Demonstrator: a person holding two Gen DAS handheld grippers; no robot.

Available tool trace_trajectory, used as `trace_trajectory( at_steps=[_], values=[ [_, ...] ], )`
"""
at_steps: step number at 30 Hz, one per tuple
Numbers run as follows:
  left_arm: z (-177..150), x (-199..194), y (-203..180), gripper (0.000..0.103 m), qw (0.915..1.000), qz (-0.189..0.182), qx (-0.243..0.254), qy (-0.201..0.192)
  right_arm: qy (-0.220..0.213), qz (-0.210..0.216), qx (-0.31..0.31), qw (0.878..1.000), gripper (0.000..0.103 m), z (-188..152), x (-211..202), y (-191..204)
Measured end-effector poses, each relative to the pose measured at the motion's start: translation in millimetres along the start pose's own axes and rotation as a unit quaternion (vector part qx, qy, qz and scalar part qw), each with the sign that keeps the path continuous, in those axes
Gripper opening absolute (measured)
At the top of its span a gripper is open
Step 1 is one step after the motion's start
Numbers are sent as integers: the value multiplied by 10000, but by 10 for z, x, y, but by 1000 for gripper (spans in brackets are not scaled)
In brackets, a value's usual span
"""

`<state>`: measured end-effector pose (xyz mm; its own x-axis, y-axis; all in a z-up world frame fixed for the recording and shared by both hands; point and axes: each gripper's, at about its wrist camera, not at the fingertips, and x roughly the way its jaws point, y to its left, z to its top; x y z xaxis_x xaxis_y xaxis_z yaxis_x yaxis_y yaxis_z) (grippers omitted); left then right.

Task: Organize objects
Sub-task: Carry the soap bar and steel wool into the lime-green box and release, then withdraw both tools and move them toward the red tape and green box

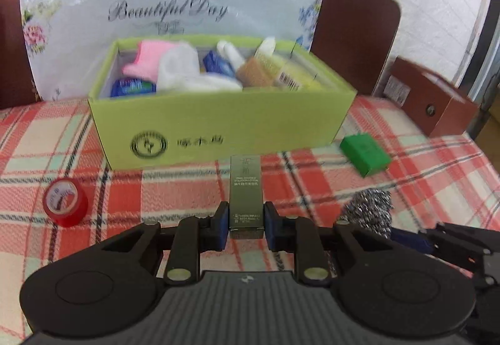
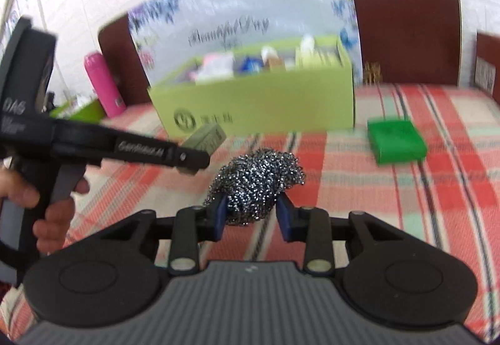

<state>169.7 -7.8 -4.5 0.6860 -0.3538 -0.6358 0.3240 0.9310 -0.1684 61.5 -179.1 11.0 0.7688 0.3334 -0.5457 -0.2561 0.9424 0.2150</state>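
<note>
Left hand-held gripper (image 1: 245, 217) and right hand-held gripper (image 2: 253, 212) both clamped

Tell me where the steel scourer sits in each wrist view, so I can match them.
Left wrist: scourer at lower right, on the plaid cloth, beside the right gripper.
Right wrist: scourer at centre, between the right gripper pads.
Shared landmark: lime box behind it.

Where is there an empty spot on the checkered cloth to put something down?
Bare cloth lies between the red tape roll and the slim grey box in the left tool. More shows right of the green block. The lime box is crammed, and around the steel scrubber it is tight.
</note>
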Motion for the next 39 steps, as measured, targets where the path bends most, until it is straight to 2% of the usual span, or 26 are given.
trace_trajectory(
  at_steps=[6, 10, 17, 20, 22, 24, 25, 28, 29, 34, 39],
  values=[
    [450, -352, 14, 23, 9973, -114, -92, -714, -614, 88, -306, 9976, 33, 460, -53, 57],
    [745, -386, 72, 23, 9948, 117, -134, -1002, -955, 98, -517, 9940, 33, 804, 57, 81],
    [1111, -174, 202, 23, 9924, 405, -201, -1147, -1346, 97, -708, 9883, 33, 1276, 541, 91],
    [1167, 10, 267, 23, 9927, 471, -139, -1101, -1350, 31, -779, 9878, 39, 1350, 833, 63],
    [1148, 175, 320, 28, 9944, 462, -101, -940, -1084, -90, -909, 9899, 45, 1333, 1110, 23],
    [1044, 304, 380, 62, 9943, 658, -155, -828, -823, -430, -1091, 9897, 56, 1238, 1293, -2],
    [960, 330, 410, 66, 9934, 731, -165, -867, -795, -595, -1156, 9883, 64, 1174, 1324, -20],
    [774, 392, 500, 66, 9930, 806, -192, -838, -900, -796, -1101, 9866, 81, 997, 1298, -107],
    [746, 415, 528, 66, 9931, 827, -253, -790, -932, -797, -1027, 9871, 84, 964, 1285, -140],
    [750, 357, 576, 68, 9928, 736, -487, -812, -967, -661, -774, 9901, 86, 1017, 1172, -194],
    [732, 55, 518, 83, 9885, 826, -570, -1130, -1318, -583, -703, 9871, 96, 1083, 843, -126]
  ],
)
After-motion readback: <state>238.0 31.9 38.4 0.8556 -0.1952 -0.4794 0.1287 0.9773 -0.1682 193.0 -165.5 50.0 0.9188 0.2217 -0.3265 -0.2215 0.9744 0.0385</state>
